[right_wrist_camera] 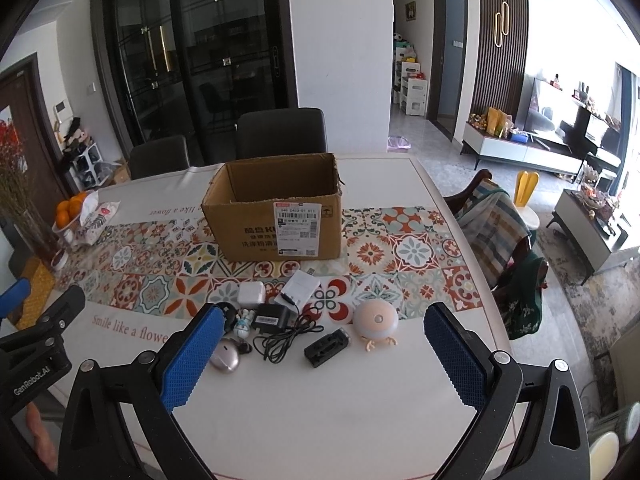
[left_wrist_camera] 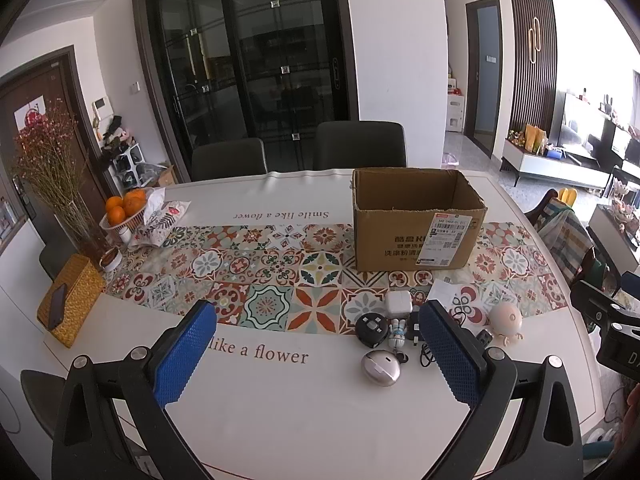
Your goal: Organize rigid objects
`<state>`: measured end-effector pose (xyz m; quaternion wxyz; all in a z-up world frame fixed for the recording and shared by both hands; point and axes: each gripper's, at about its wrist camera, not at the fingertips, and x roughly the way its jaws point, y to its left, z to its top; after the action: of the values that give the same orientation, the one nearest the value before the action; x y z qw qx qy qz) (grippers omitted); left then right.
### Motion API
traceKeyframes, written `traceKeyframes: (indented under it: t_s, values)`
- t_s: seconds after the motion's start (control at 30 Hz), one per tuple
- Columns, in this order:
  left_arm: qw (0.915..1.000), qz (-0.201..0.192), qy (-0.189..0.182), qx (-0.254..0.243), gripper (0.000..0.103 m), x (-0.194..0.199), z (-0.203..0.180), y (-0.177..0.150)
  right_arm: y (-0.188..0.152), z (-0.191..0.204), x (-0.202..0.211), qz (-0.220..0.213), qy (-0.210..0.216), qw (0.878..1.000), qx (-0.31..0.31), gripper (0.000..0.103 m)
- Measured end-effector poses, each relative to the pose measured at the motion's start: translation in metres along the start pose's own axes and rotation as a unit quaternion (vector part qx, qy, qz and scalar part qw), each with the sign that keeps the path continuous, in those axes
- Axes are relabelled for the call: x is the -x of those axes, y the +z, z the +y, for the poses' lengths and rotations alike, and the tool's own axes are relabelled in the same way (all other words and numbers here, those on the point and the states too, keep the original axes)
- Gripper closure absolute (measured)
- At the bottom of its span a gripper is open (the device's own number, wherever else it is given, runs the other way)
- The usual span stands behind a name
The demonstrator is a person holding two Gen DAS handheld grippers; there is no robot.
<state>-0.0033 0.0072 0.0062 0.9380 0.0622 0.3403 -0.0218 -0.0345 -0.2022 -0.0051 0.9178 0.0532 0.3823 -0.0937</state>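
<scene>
Fingers (left_wrist_camera: 186,354) (right_wrist_camera: 454,354) of both grippers wide apart, nothing between them.

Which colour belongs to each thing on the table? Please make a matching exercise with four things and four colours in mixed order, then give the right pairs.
Things:
1. cardboard box
2. square charger
3. adapter with cable
4. round lamp with little feet

Colours:
A. black
B. pale pink
C. brown
D. white

Right pairs: 1-C, 2-D, 3-A, 4-B
</scene>
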Motion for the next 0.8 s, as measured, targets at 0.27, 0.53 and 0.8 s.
traceKeyframes:
  t_s: [0.27, 0.53, 0.8]
  values:
    - [1.0000, 0.001, 0.000, 0.000, 0.000, -0.001, 0.000, -0.001, 0.000, -0.005, -0.002, 0.000, 0.001, 1.000, 0.000, 0.002]
    - [0.9993, 0.037, 0.002, 0.006, 0.000, -0.016, -0.014, -0.010, -0.004, -0.007, -0.015, 0.023, 0.011, 1.000, 0.003, 0.002]
    - [0.9928, 0.118, -0.007, 0.022, 0.000, -0.049, -0.030, -0.032, -0.013, -0.020, -0.048, 0.079, 0.036, 0.996, 0.009, 0.002]
